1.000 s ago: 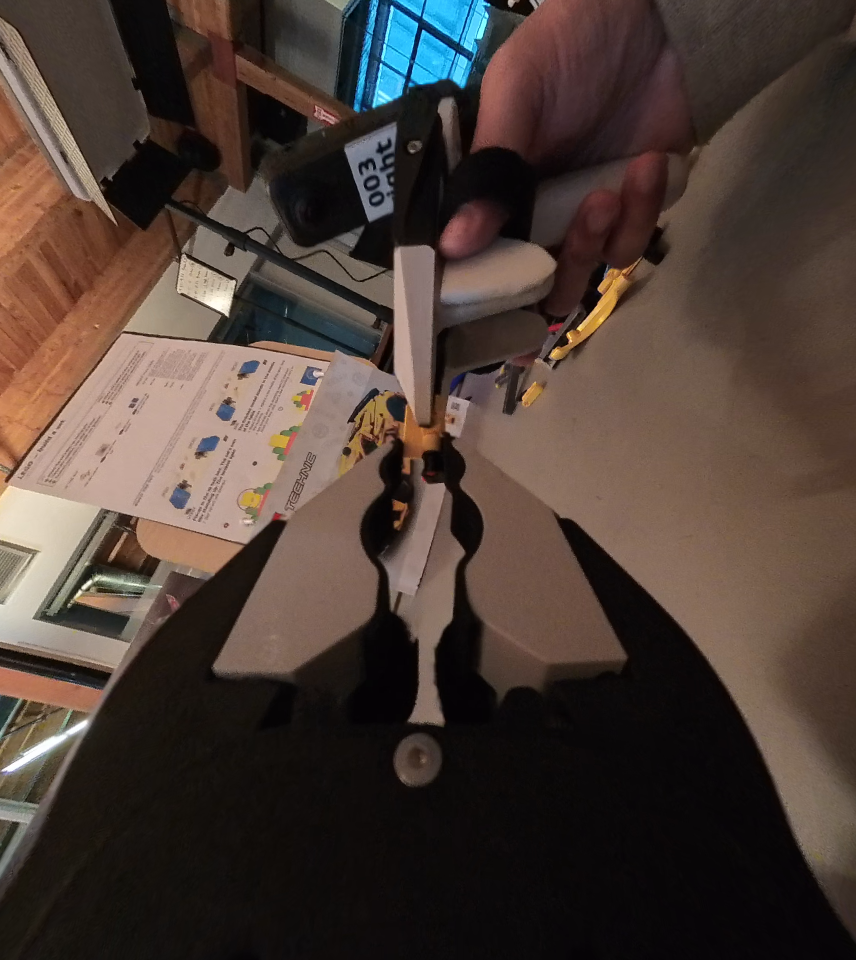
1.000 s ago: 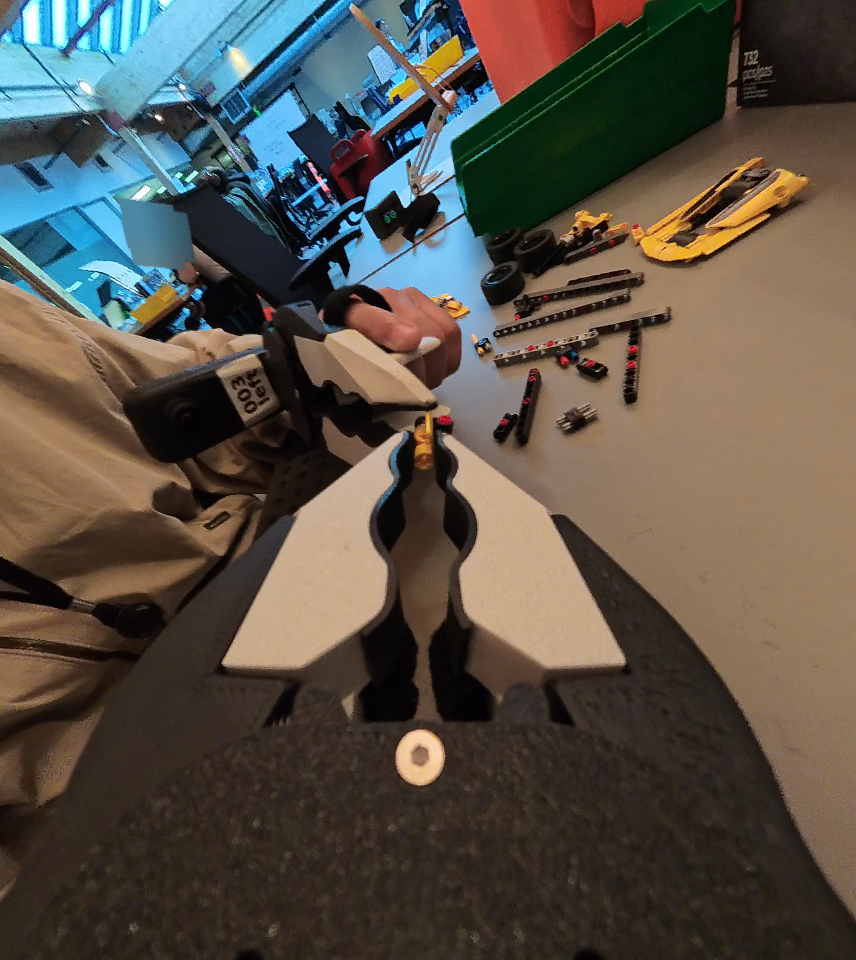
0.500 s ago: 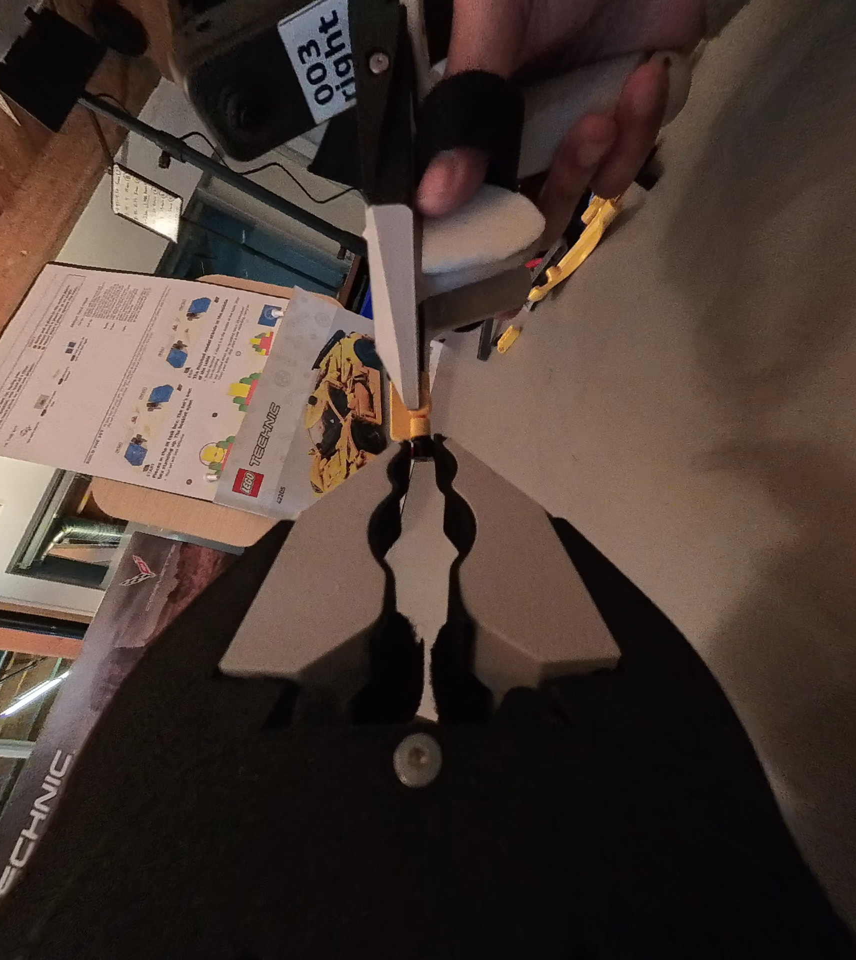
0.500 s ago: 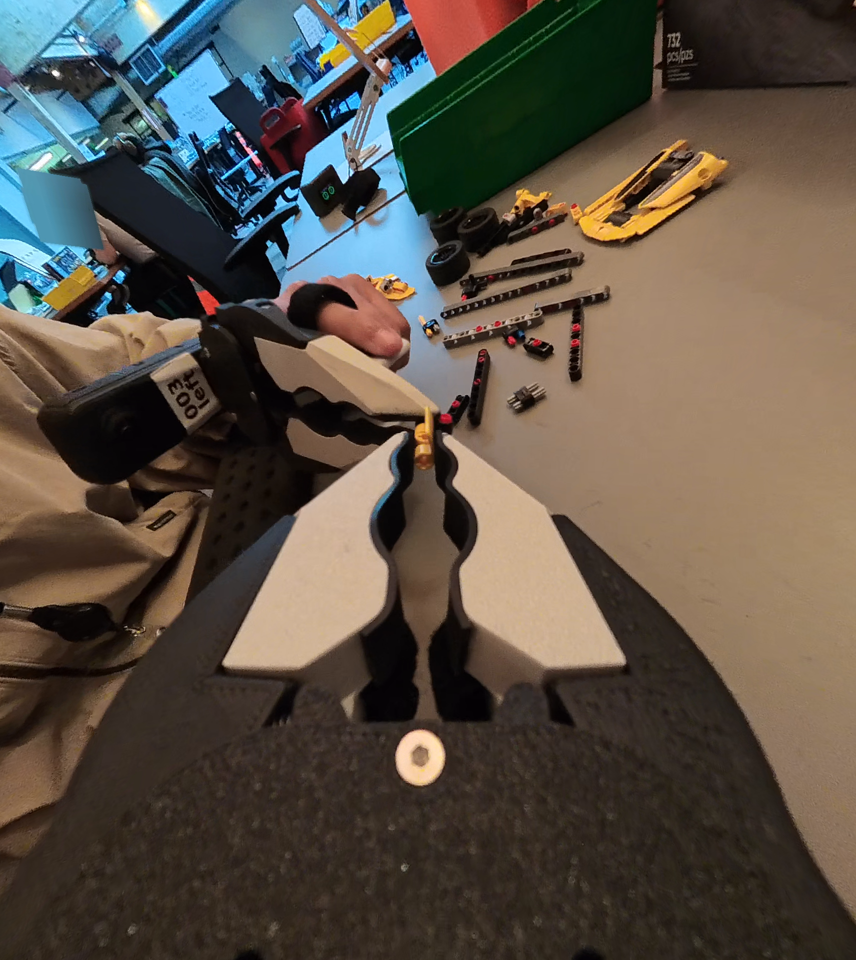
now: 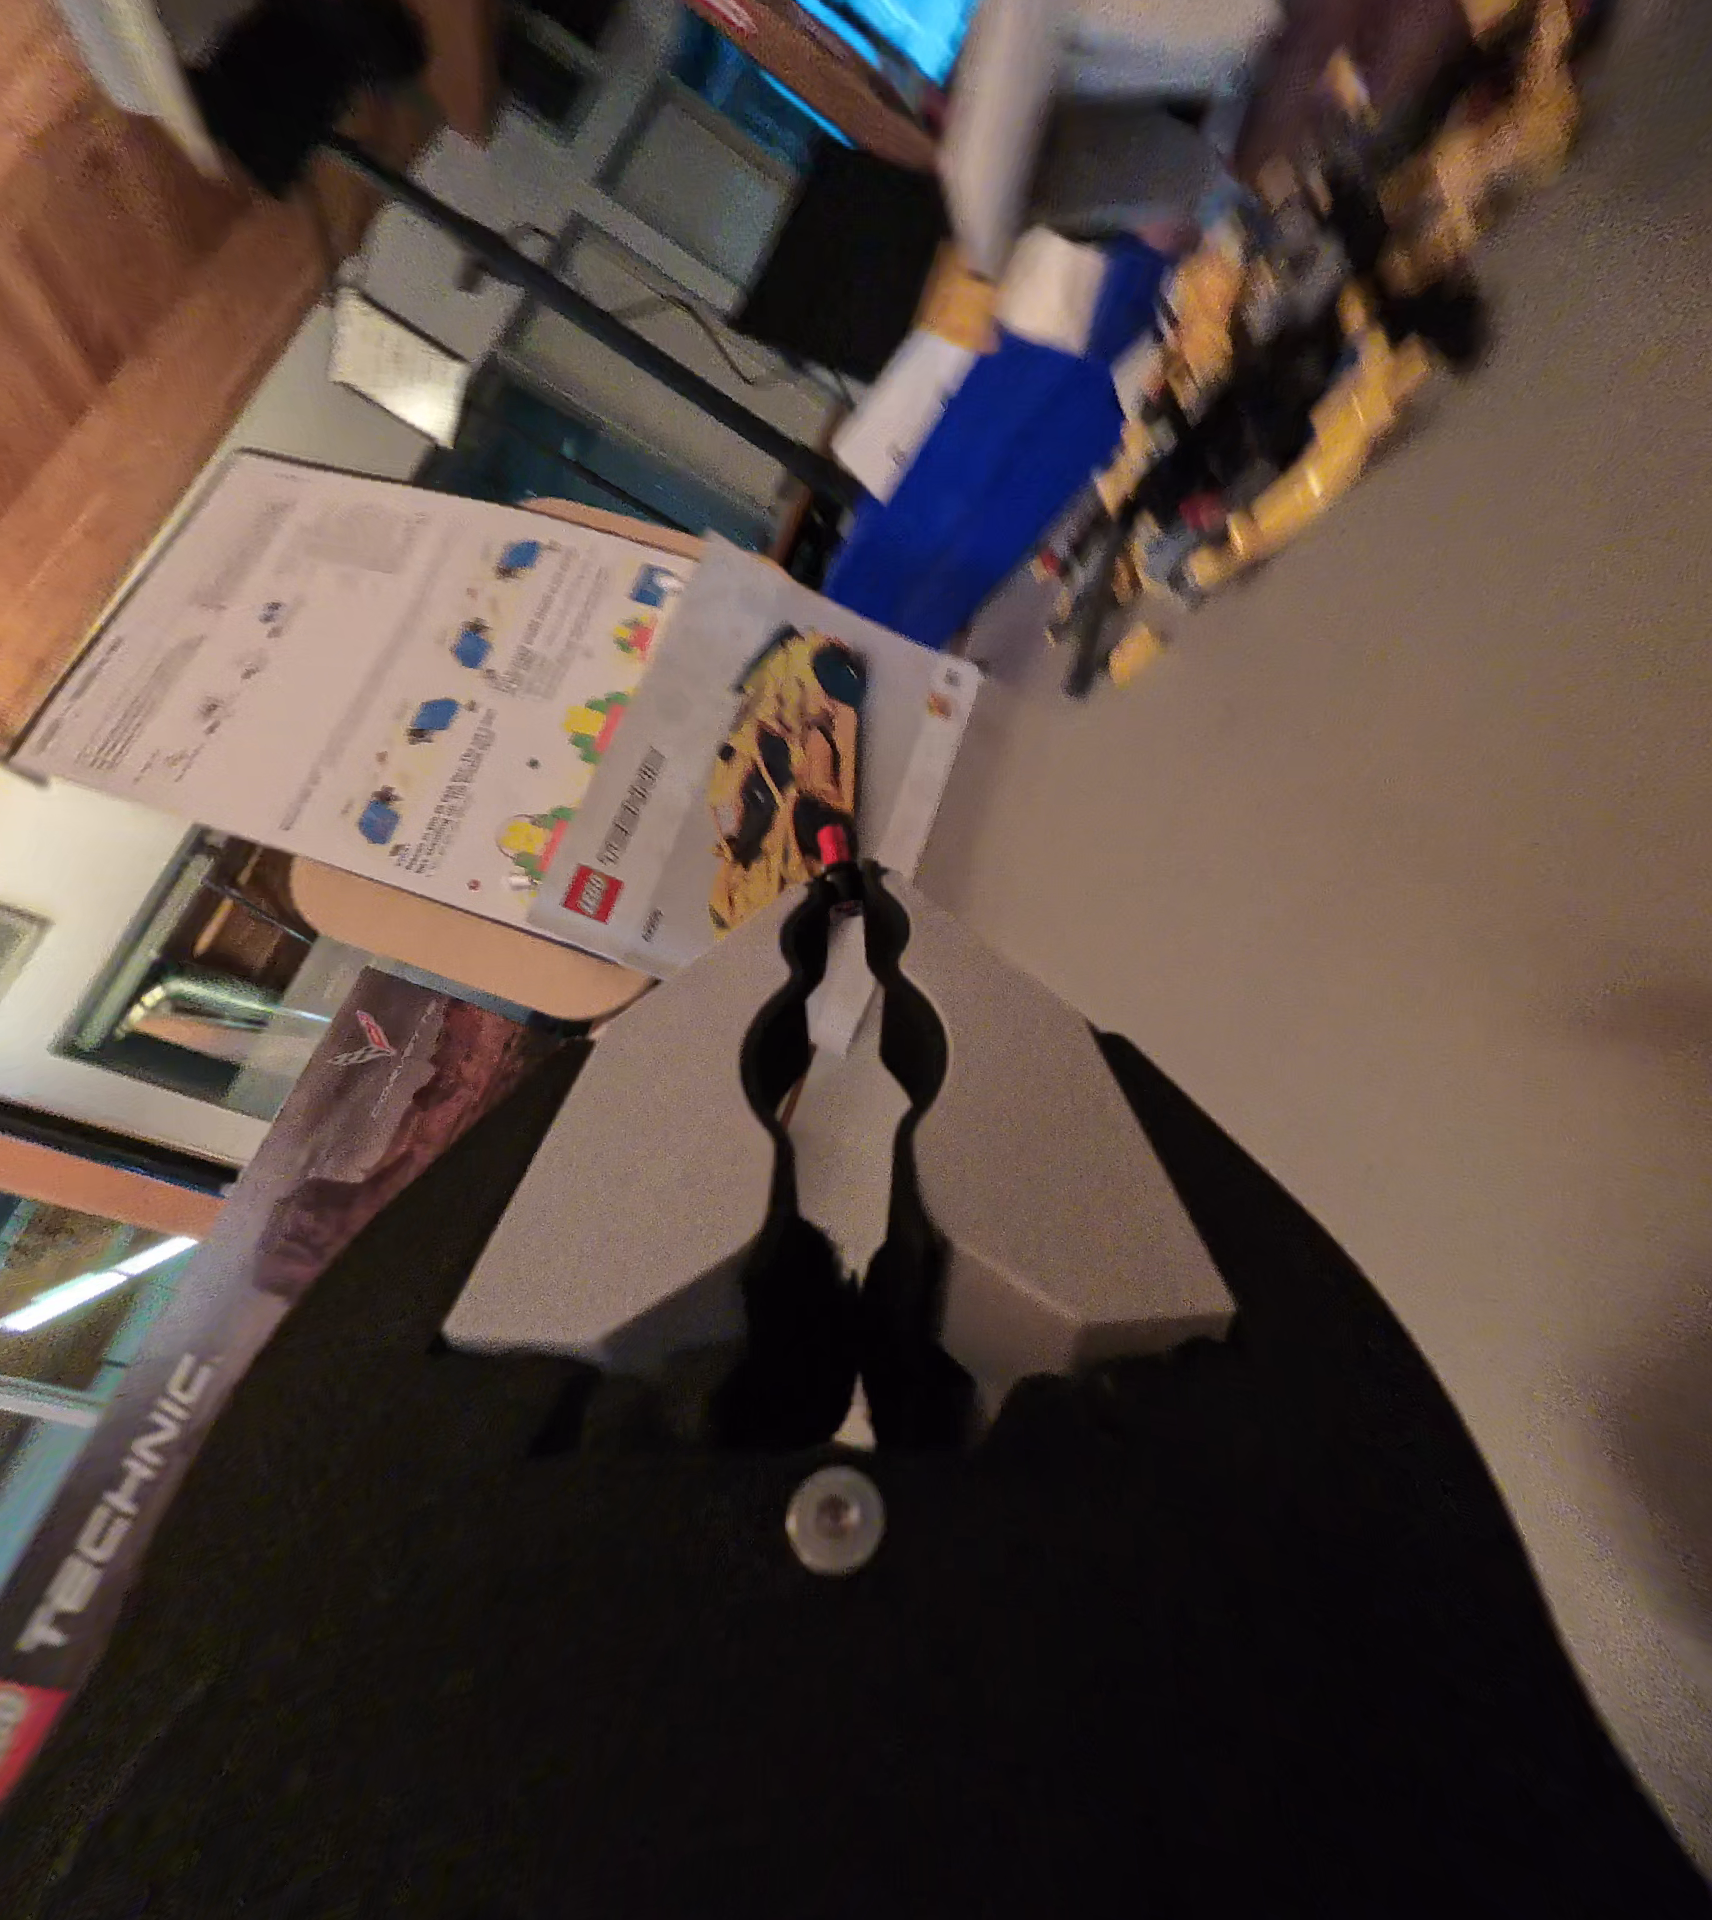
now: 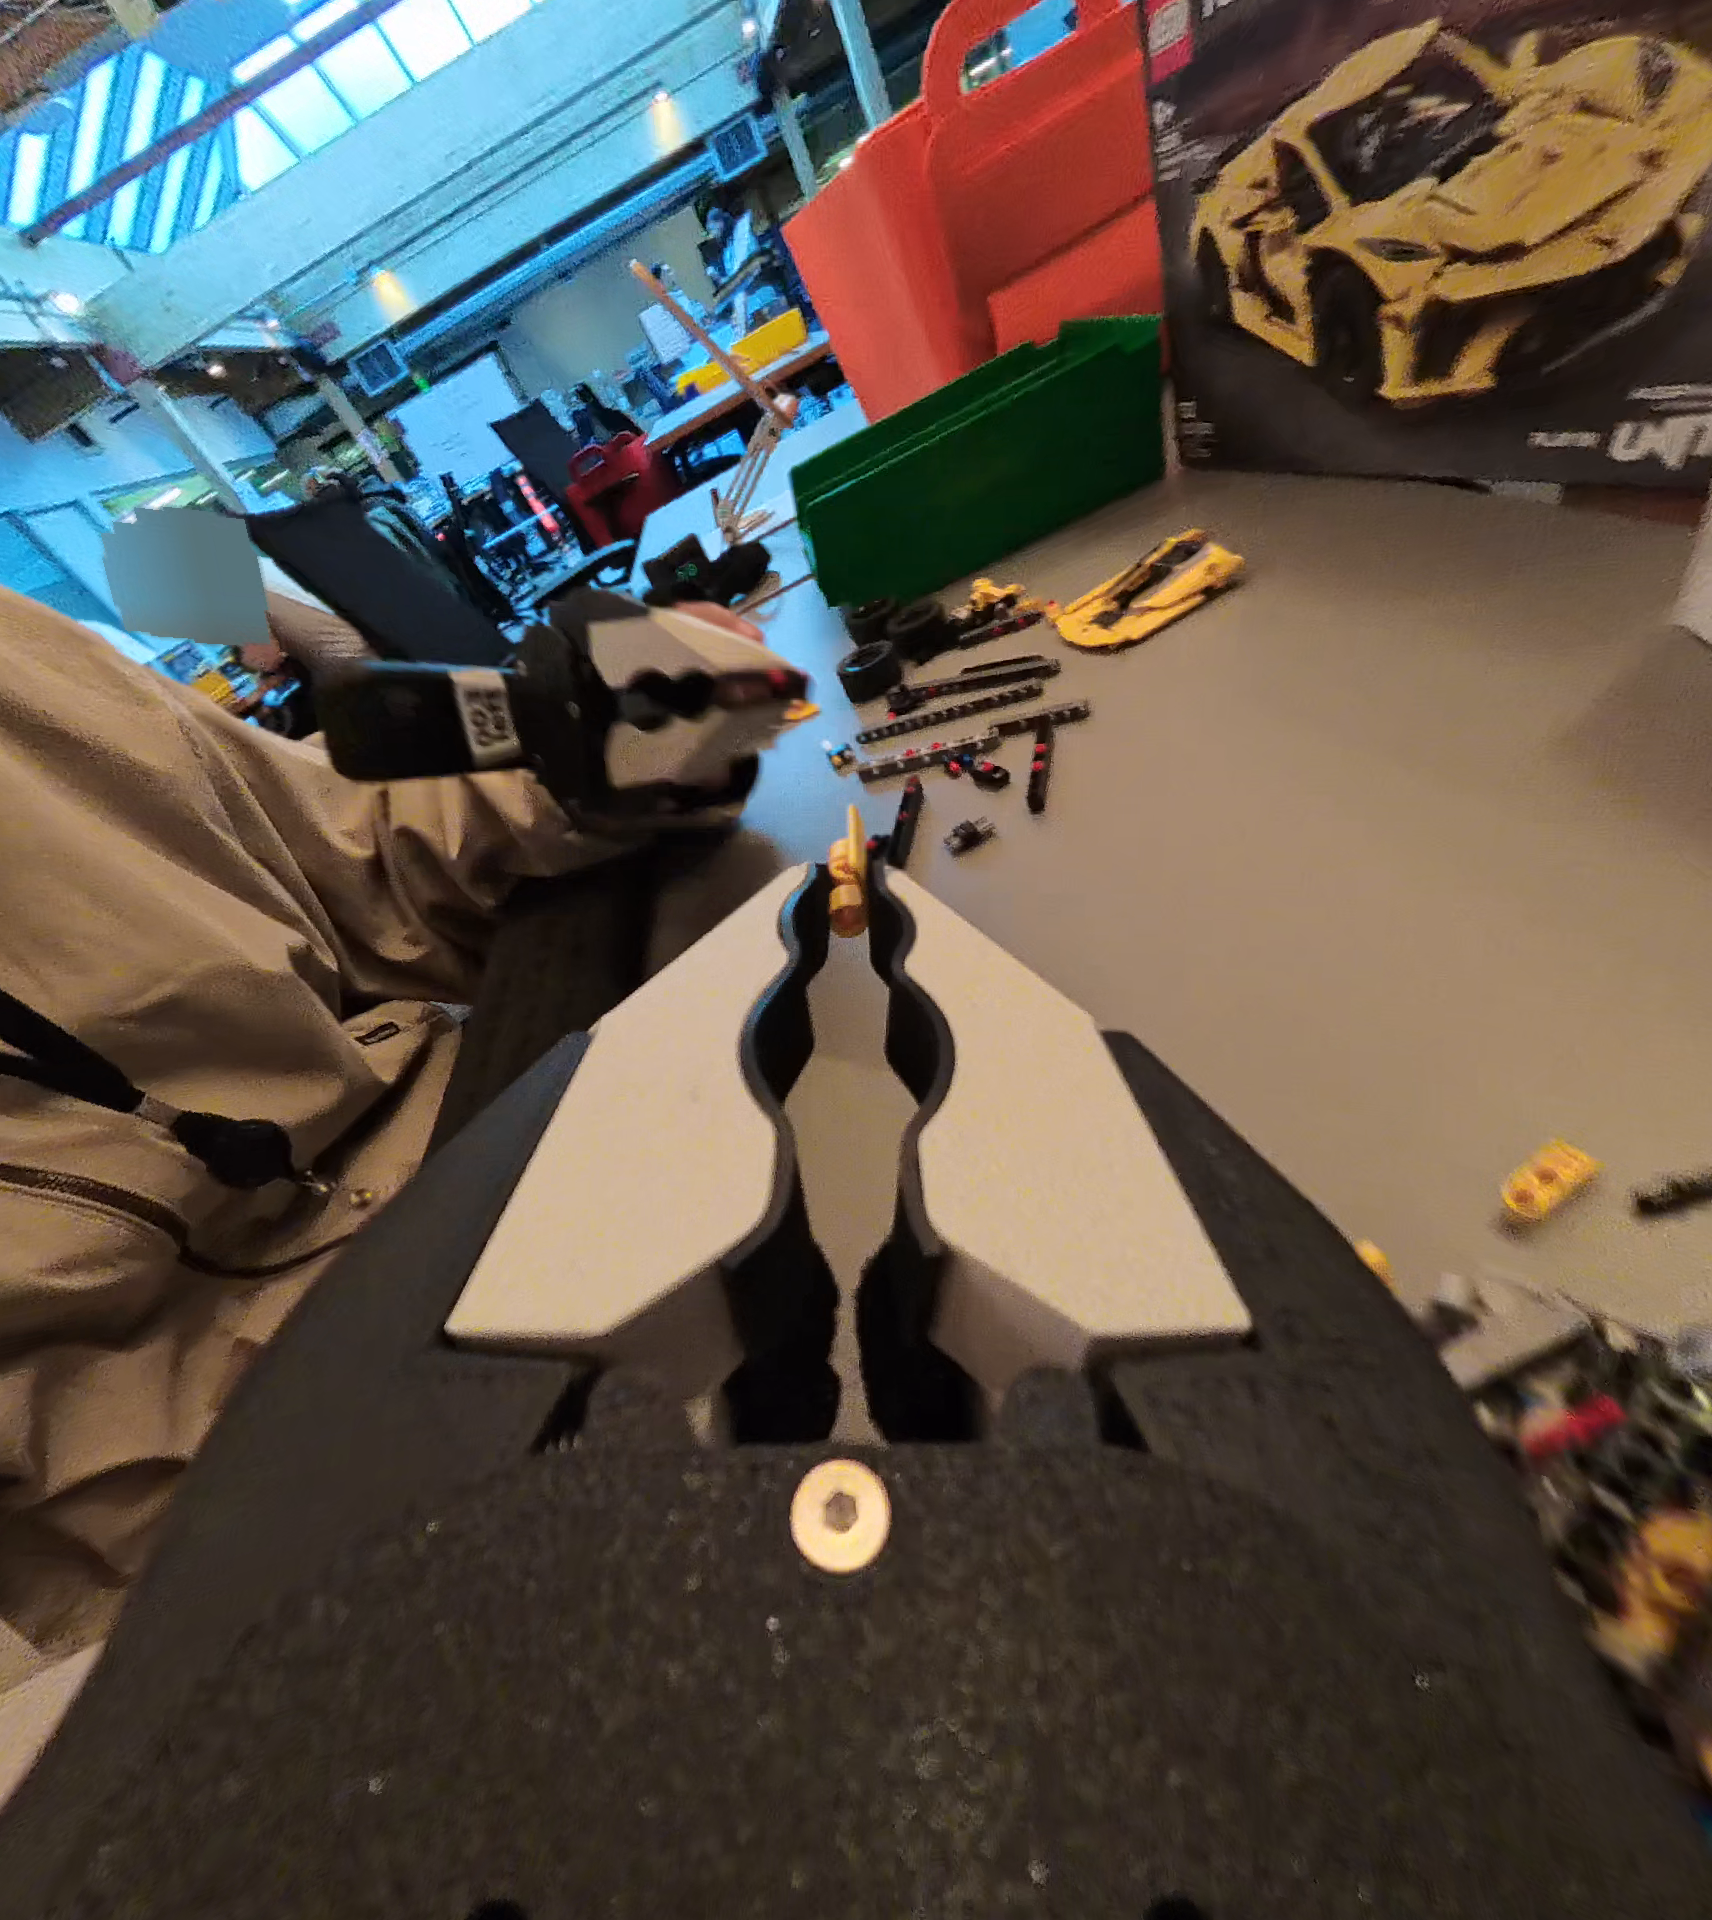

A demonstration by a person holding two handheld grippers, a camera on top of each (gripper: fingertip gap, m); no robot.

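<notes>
My left gripper point(image 5: 847, 883) is shut on a small red and black pin point(image 5: 834, 844) that sticks out past its tips; this view is blurred. My right gripper point(image 6: 847, 883) is shut on a small yellow piece point(image 6: 847, 868) and is held above the grey table point(image 6: 1351, 883). In the right wrist view the left gripper point(image 6: 779, 698) is off to the left with a red bit at its tips, apart from my right gripper. A person's beige sleeve point(image 6: 208, 935) is behind it.
Black beams point(image 6: 966, 717), wheels point(image 6: 873, 657) and a yellow panel point(image 6: 1143, 592) lie ahead. Behind them are a green tray point(image 6: 987, 468), an orange bag point(image 6: 987, 229) and a car box point(image 6: 1454, 239). A part-built model point(image 6: 1662, 1507) is at the right. A booklet point(image 5: 790, 769) leans nearby. Spacing between my two grippers at the tips: around 15 cm. My left tips are about 25 cm from the part-built model point(image 6: 1662, 1507), my right tips only 15 cm. The left camera catches it too, in the left wrist view point(image 5: 1196, 470).
The two grippers, tip to tip before, have pulled apart. The right gripper has left the left wrist view. The left keeps the red pin, the right keeps the yellow piece.
</notes>
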